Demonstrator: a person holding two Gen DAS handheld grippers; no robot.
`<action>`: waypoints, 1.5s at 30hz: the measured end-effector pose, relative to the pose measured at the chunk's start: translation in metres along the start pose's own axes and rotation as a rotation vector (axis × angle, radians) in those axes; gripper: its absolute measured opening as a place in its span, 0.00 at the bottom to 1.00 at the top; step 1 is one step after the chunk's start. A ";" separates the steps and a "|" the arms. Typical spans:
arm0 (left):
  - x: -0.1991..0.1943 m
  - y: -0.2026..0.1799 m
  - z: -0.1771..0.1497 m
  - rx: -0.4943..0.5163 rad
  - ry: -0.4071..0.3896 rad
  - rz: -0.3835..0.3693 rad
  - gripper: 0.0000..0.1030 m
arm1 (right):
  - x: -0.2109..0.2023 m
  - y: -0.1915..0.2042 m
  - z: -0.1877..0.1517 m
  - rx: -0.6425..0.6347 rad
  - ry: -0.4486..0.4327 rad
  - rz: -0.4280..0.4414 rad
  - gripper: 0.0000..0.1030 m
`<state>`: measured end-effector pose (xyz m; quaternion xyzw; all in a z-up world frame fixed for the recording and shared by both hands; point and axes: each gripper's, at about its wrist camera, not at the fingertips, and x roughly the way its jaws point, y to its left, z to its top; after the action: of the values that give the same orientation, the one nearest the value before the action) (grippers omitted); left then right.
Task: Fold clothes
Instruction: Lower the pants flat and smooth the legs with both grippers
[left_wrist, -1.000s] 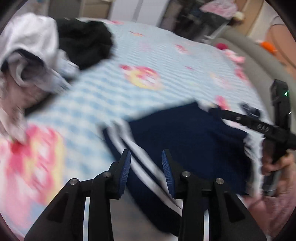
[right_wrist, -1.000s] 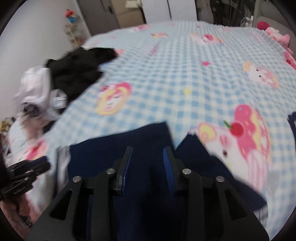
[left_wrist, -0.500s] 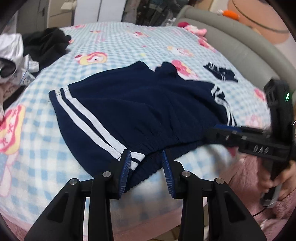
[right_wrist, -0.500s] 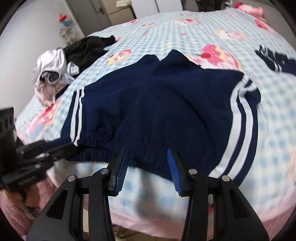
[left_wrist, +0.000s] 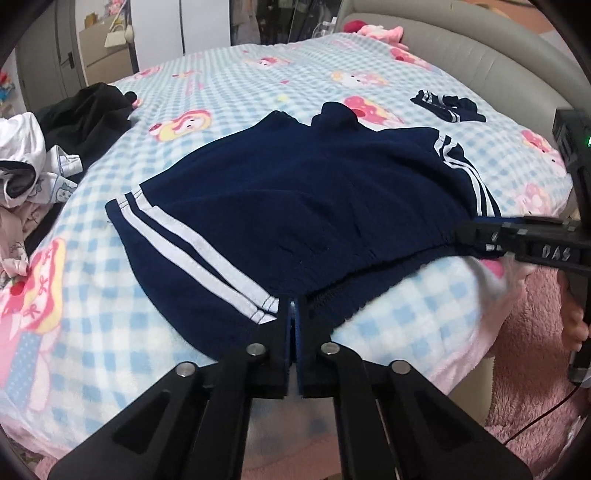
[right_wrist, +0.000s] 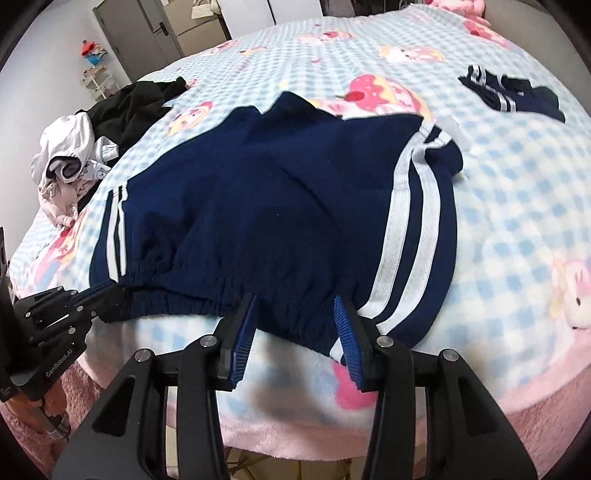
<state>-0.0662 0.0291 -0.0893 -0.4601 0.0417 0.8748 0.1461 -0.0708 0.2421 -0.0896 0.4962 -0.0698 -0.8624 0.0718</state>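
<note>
Navy shorts with white side stripes (left_wrist: 303, 192) lie spread on the checked bed, waistband toward me; they also show in the right wrist view (right_wrist: 280, 206). My left gripper (left_wrist: 293, 314) is shut on the waistband at its left corner, by the stripes. It also shows in the right wrist view (right_wrist: 92, 299). My right gripper (right_wrist: 293, 314) is open, its fingers straddling the waistband near the right stripes. In the left wrist view the right gripper (left_wrist: 476, 236) sits at the waistband's right end.
A black garment (left_wrist: 88, 110) and a white and pink clothes pile (left_wrist: 22, 170) lie at the left. A small folded navy striped piece (left_wrist: 447, 107) lies far right. A grey padded bed frame (left_wrist: 480, 51) runs along the right. The pink blanket edge (right_wrist: 332, 432) is near me.
My left gripper has closed on the waistband corner. My right gripper has moved in so the waistband lies between its open fingers. Both cameras have steadied over the spread shorts.
</note>
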 end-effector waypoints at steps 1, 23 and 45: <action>0.000 0.002 -0.003 -0.019 0.008 -0.016 0.01 | -0.004 0.002 0.001 -0.008 -0.012 0.002 0.42; 0.027 0.023 0.006 -0.227 0.053 0.035 0.40 | 0.016 -0.022 -0.008 -0.051 0.012 -0.101 0.42; -0.012 0.040 -0.001 -0.267 -0.051 0.012 0.40 | -0.005 -0.055 -0.006 0.090 -0.058 -0.056 0.43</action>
<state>-0.0706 -0.0115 -0.0828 -0.4527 -0.0762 0.8849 0.0791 -0.0658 0.2966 -0.0986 0.4756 -0.0969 -0.8740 0.0232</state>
